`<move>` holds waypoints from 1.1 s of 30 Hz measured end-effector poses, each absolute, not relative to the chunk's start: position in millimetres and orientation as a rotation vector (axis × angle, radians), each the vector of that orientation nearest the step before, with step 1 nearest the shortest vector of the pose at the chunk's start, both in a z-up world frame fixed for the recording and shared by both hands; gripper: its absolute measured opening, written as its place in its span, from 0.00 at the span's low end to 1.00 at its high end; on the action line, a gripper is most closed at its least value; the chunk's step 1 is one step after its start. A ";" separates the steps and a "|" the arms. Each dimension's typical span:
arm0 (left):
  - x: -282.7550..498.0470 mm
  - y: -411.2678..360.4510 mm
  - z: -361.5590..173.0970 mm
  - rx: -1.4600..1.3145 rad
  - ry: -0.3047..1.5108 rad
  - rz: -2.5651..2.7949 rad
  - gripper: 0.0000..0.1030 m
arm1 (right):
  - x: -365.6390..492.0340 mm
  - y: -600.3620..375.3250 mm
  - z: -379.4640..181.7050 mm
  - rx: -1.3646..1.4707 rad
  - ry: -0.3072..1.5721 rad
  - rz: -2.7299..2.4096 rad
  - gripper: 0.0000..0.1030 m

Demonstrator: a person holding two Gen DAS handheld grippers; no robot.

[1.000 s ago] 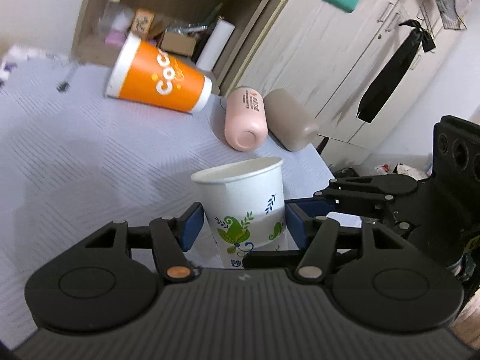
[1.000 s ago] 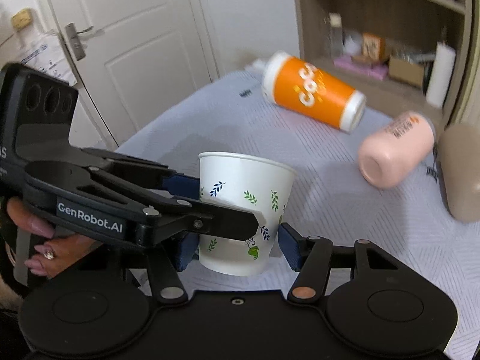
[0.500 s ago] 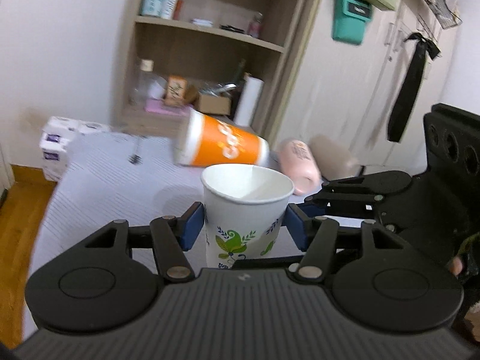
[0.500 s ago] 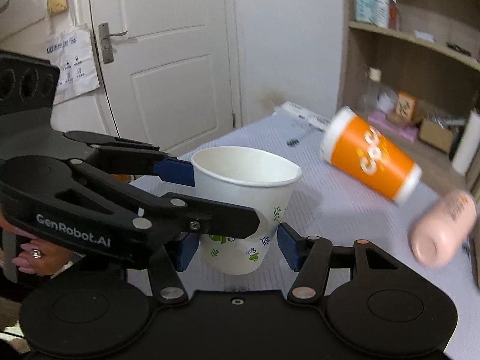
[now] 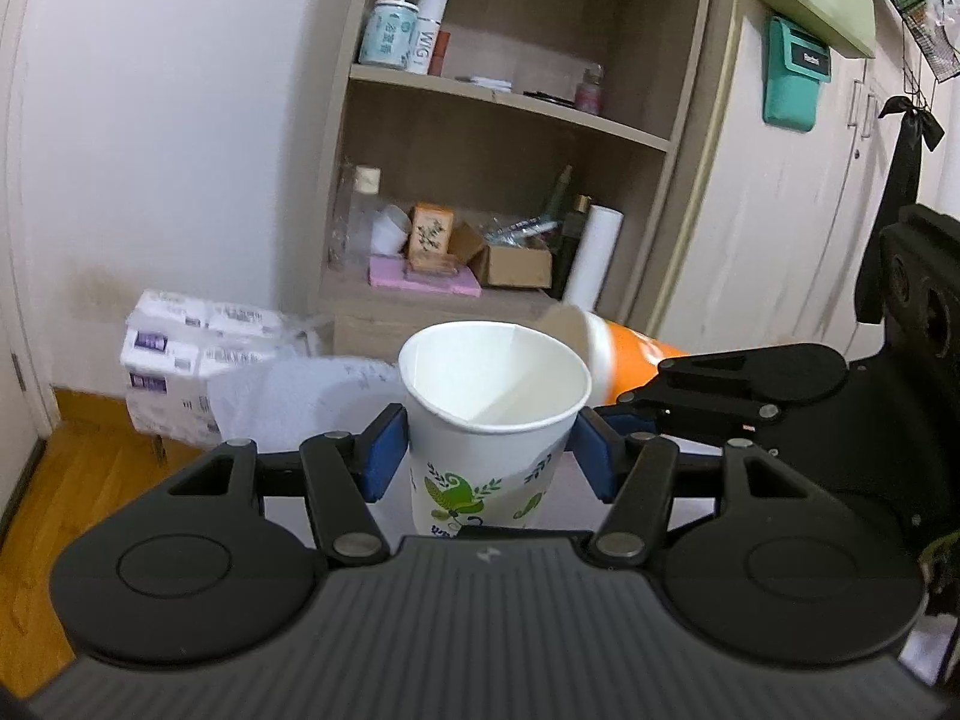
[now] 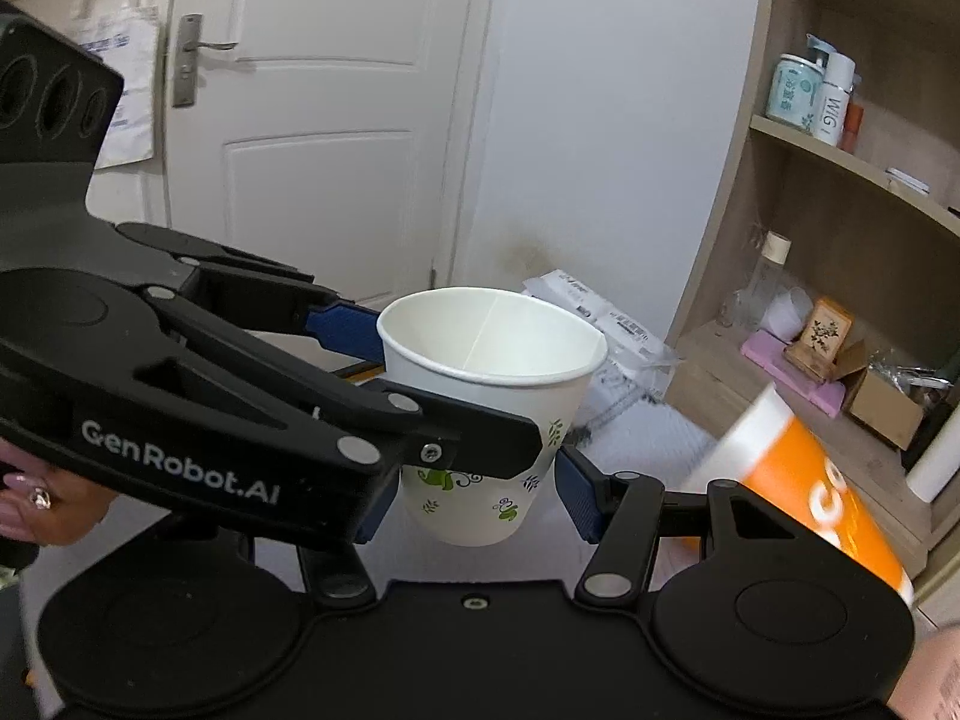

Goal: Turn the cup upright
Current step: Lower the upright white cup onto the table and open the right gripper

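Paper cup point(image 5: 492, 420): mouth up, long axis near vertical, slight tilt; base down, clear of the grey-lilac bench point(image 5: 300, 396) in right wrist view. White, rolled rim, inner seam visible, empty inside; green leaf and blue sprig print on lower wall.

Left claw point(image 5: 489, 453): blue pads on opposite sides of cup wall, holding cup below rim.

Right claw point(image 6: 465, 495): pads flank cup's lower body; right pad w/ small gap to wall, left pad hidden behind left claw's arm; grip cannot tell.

Orange cup point(image 6: 804, 480): lying on side behind, white rim end toward cam.

Shelf unit point(image 5: 510, 120): bottles, boxes, paper roll.
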State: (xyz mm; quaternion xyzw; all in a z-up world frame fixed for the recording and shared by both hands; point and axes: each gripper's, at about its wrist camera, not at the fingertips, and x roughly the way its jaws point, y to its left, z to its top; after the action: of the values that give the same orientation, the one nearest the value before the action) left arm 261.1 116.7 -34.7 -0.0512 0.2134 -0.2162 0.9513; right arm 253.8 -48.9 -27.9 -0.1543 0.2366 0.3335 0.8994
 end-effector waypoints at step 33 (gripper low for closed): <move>215.0 108.9 -12.4 -0.115 0.533 -0.399 0.76 | 220.3 -84.6 -18.5 -0.212 0.499 0.586 0.72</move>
State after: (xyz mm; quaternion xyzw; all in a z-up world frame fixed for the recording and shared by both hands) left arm 215.0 108.9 -12.4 -0.0566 0.2613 -0.1957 0.9435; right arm 220.3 -84.6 -18.5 -0.1032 0.2427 0.2854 0.9214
